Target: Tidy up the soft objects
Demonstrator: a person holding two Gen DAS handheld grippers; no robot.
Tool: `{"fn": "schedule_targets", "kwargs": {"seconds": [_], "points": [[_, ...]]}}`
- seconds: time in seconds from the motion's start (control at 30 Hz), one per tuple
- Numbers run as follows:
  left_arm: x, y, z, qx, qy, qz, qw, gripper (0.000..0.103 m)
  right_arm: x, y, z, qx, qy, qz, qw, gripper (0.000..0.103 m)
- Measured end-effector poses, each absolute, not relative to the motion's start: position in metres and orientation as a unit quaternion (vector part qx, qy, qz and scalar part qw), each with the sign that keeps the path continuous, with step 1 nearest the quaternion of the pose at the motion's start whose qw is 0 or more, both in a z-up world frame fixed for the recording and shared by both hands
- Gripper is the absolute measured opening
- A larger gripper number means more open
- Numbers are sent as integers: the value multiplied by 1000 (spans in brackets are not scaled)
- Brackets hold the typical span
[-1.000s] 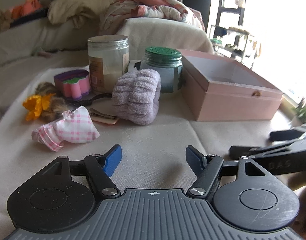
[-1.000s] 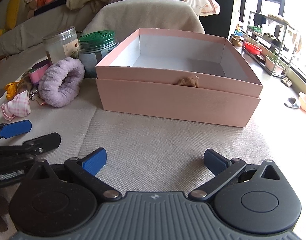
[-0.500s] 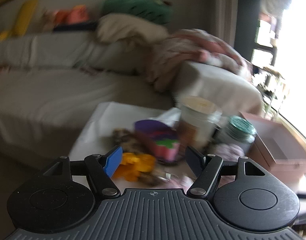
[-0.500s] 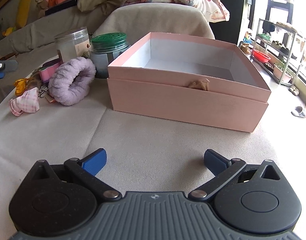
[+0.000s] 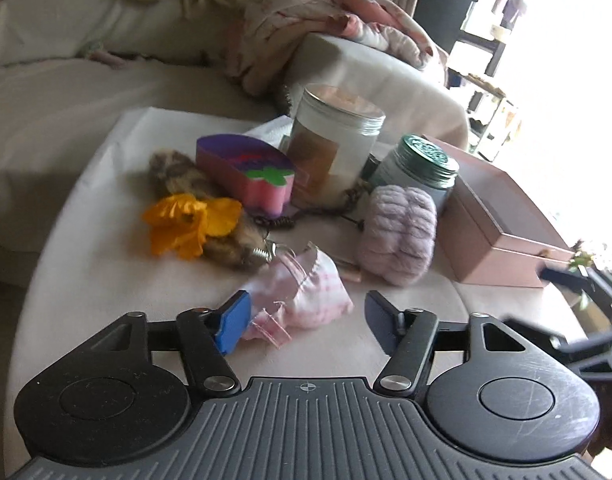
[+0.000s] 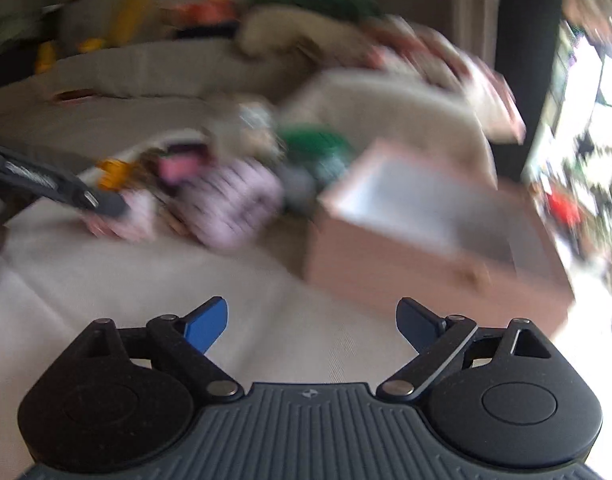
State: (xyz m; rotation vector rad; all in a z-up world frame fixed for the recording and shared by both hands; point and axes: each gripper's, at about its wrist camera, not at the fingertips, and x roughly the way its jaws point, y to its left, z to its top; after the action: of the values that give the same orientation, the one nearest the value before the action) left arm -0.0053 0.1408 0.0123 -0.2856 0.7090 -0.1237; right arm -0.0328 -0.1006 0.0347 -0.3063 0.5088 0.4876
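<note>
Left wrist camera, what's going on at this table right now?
A person is sorting soft things by a pink box. The open left tool straddles the pink checked pouch without gripping it. The lilac scrunchie and yellow flower lie beyond. The right tool, open and empty, gives a blurred view.

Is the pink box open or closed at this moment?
Open. The pink box has no lid on top, and the blurred right wrist view shows its pale inside walls. Whether anything lies inside, I cannot tell.
</note>
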Motion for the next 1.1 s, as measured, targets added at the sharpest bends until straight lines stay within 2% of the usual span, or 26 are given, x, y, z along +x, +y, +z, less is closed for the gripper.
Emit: {"fn": "schedule_targets", "kwargs": {"seconds": [0.17, 0.23, 0.3, 0.47, 0.57, 0.6, 0.67, 0.7, 0.73, 0.9, 1.1], "points": [[-27, 165, 26, -135, 304, 8, 943, 67, -9, -55, 58, -153, 237, 310, 908, 89], [-36, 183, 29, -155, 284, 35, 945, 67, -5, -30, 59, -174, 231, 333, 898, 79], [-42, 201, 31, -178, 273, 51, 944, 67, -4, 4, 57, -214, 211, 351, 887, 74], [-56, 238, 31, -211, 239, 96, 943, 67, 2, 77, 41, -270, 201, 404, 851, 69], [-60, 250, 30, -220, 230, 104, 942, 67, 8, 109, 30, -282, 202, 411, 843, 62], [-62, 252, 29, -222, 228, 104, 942, 67, 11, 119, 26, -290, 204, 411, 840, 57], [-63, 252, 30, -221, 225, 103, 943, 67, 13, 135, 17, -316, 202, 400, 836, 39], [-64, 253, 29, -220, 222, 104, 944, 67, 16, 139, 15, -325, 202, 393, 836, 18], [-65, 253, 29, -220, 220, 105, 945, 67, 19, 140, 20, -319, 206, 389, 839, 12], [-56, 239, 25, -194, 240, 70, 948, 67, 34, 90, 86, -215, 214, 394, 868, 10], [-20, 162, 23, -61, 294, -61, 952, 68, 55, 29, 144, -125, 240, 386, 882, 10]]}}
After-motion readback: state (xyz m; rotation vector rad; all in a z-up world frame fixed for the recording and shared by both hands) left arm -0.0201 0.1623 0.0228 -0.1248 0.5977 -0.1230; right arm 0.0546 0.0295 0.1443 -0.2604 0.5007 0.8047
